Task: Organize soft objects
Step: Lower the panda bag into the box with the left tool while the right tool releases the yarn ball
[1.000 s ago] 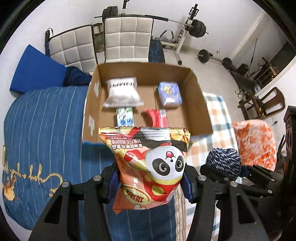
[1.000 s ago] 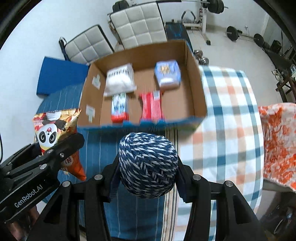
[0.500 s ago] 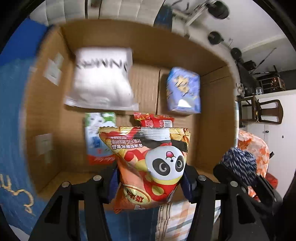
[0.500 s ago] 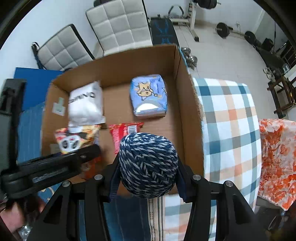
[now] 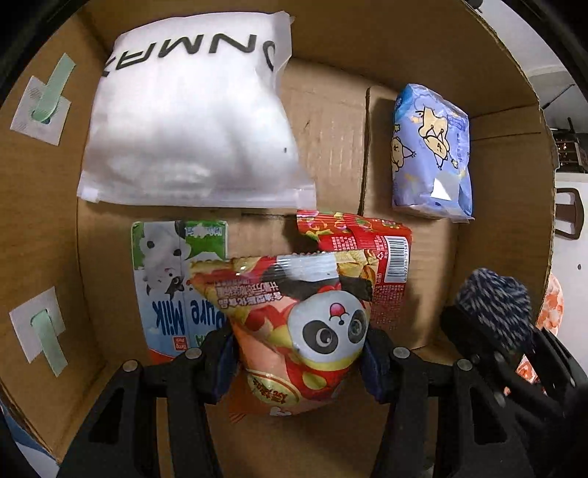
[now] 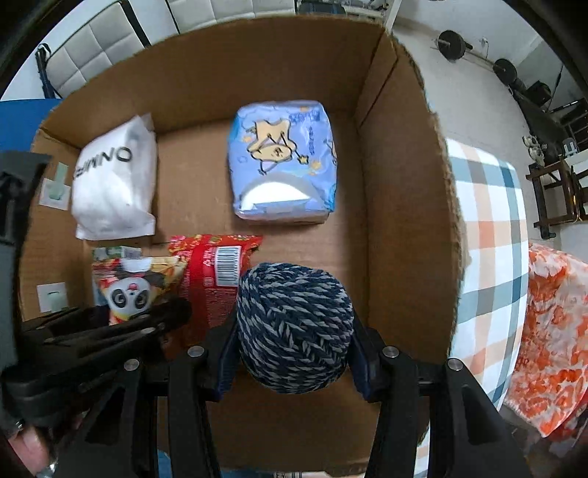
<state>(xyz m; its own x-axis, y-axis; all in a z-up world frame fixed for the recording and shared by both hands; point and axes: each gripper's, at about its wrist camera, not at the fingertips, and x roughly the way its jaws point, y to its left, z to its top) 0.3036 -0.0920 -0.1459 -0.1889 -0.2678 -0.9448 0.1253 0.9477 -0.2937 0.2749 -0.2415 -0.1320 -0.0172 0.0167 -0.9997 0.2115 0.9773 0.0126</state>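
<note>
Here my left hand-held gripper [image 5: 299, 362] pinches the panda snack bag [image 5: 294, 323] over the box [image 6: 404, 184], above the milk pack [image 5: 172, 279]; my right hand-held gripper [image 6: 294, 358] clamps the yarn ball [image 6: 294, 327] over bare cardboard, ready to drop.

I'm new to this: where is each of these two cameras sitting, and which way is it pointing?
Left wrist: rides on the left claw, looking down along its fingers into the cardboard box; its claw grips the panda snack bag, and the right claw shows at lower right.
Right wrist: rides on the right claw, looking into the same box; its claw grips the yarn ball, and the left claw shows at lower left.
Shared: the box, white pouch, blue tissue pack, both held items.
</note>
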